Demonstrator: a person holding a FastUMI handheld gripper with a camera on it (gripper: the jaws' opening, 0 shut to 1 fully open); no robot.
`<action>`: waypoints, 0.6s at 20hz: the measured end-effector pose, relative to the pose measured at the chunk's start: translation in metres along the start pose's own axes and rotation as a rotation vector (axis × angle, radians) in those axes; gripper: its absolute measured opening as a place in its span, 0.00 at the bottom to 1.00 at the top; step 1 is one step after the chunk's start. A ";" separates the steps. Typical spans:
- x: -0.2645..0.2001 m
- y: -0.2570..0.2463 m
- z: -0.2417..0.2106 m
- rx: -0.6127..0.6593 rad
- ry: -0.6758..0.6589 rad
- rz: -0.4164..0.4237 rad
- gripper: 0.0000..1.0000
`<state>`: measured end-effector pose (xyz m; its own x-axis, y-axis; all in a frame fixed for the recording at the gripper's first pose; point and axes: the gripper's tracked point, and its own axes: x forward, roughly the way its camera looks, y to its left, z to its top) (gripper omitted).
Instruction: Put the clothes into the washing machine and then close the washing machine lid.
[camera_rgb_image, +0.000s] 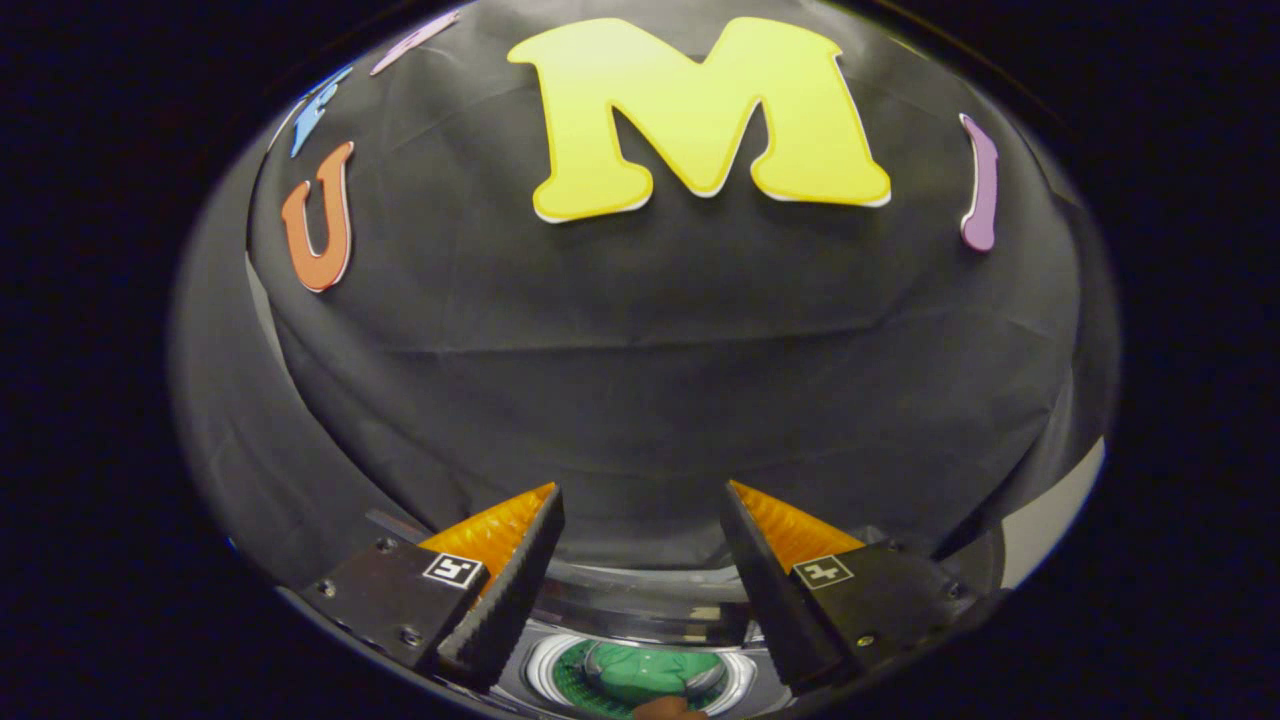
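The gripper (640, 520) was held high and level, its two fingers spread wide apart with nothing between them, released and gripping nothing. Their tips pointed at the black cloth wall (650, 380) of the booth, which stood beyond them.

Below the fingers, between their bases, lay the washing machine (640, 610), seen from above and only in part. Its opening faced upward toward the gripper: a round mouth ringed by a pale rim (545, 668), with a shiny curved band of the machine's top running across on the far side of it. The lid could not be made out clearly; the mouth looked uncovered.

Inside the drum sat the clothes (645, 672), a green garment bunched into a low heap, its longer side running crosswise, from one finger toward the other. A greyish fold showed at either end of the heap. The drum's floor around it looked green and finely perforated (575, 685).

A small reddish-brown shape (668, 708) sat at the near edge of the mouth, too little of it visible to name.
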<state>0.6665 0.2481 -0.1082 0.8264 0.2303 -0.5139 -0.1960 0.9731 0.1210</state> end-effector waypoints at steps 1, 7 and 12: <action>0.004 0.001 -0.004 -0.005 0.003 -0.004 0.98; 0.010 0.003 -0.012 -0.031 -0.022 -0.015 0.97; 0.010 0.005 -0.013 -0.059 -0.045 0.015 0.98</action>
<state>0.6670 0.2550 -0.1233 0.8460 0.2455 -0.4734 -0.2377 0.9682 0.0774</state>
